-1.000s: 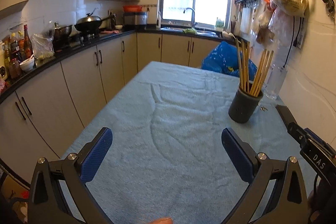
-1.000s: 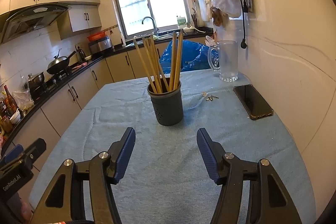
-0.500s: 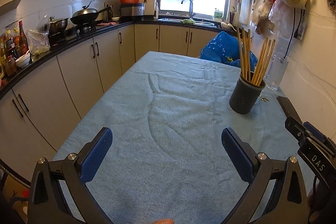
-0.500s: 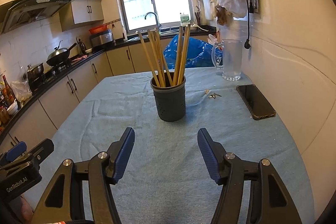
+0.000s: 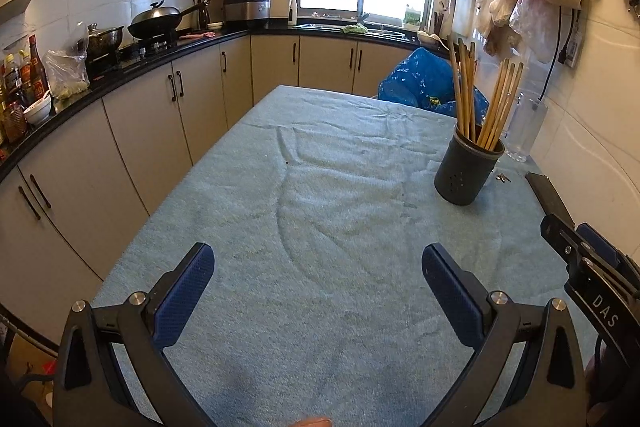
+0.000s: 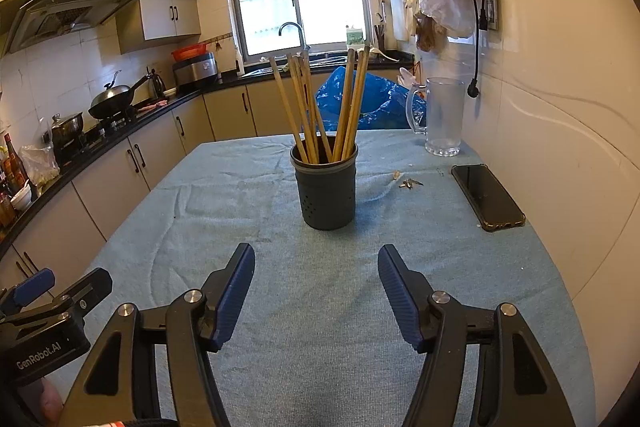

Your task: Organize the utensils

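A dark grey holder (image 6: 326, 187) stands upright on the table with several wooden chopsticks (image 6: 320, 107) in it. It also shows in the left wrist view (image 5: 468, 173), at the right, with the chopsticks (image 5: 480, 103) sticking up. My right gripper (image 6: 316, 287) is open and empty, a short way in front of the holder. My left gripper (image 5: 318, 279) is open and empty, to the left of the holder and nearer than it.
A light blue cloth (image 6: 320, 267) covers the table. A black phone (image 6: 486, 197) and small keys (image 6: 410, 183) lie right of the holder; a clear jug (image 6: 442, 117) stands behind. The wall is close on the right, cabinets (image 5: 120, 131) on the left.
Both grippers have drawn back and tilted a little, so the holder looks slightly farther off. The jaws stay open and the holder has not moved.
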{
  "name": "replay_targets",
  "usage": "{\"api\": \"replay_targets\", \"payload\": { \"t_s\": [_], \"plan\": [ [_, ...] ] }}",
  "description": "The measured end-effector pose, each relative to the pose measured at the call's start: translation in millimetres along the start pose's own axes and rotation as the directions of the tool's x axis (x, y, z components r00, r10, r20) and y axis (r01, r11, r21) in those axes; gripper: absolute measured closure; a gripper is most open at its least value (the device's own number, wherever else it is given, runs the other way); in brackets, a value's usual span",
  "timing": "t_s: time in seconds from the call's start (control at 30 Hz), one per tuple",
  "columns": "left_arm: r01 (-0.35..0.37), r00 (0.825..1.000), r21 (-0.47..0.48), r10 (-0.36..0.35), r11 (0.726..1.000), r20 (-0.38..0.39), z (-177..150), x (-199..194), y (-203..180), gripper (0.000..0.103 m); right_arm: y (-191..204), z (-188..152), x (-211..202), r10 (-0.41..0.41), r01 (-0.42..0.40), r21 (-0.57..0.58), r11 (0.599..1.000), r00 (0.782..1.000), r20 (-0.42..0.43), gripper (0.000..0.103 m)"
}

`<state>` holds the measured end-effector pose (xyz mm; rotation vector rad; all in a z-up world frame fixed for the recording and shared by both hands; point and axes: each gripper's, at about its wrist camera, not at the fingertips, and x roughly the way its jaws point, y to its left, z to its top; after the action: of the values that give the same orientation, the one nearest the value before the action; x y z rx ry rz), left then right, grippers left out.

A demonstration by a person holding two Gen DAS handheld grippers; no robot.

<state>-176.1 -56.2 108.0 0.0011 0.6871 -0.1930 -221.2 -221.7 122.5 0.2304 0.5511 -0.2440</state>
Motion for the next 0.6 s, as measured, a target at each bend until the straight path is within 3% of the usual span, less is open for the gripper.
{"api": "replay_targets", "payload": {
  "t_s": [0.6],
  "plan": [
    [0.004,1.000,0.005,-0.004,1.000,-0.015,-3.0,1.1,-0.7,0.000,0.6,-5.2,-1.4,-0.012,0.012,-0.013,1.000,1.000,0.008,0.034]
  ]
}}
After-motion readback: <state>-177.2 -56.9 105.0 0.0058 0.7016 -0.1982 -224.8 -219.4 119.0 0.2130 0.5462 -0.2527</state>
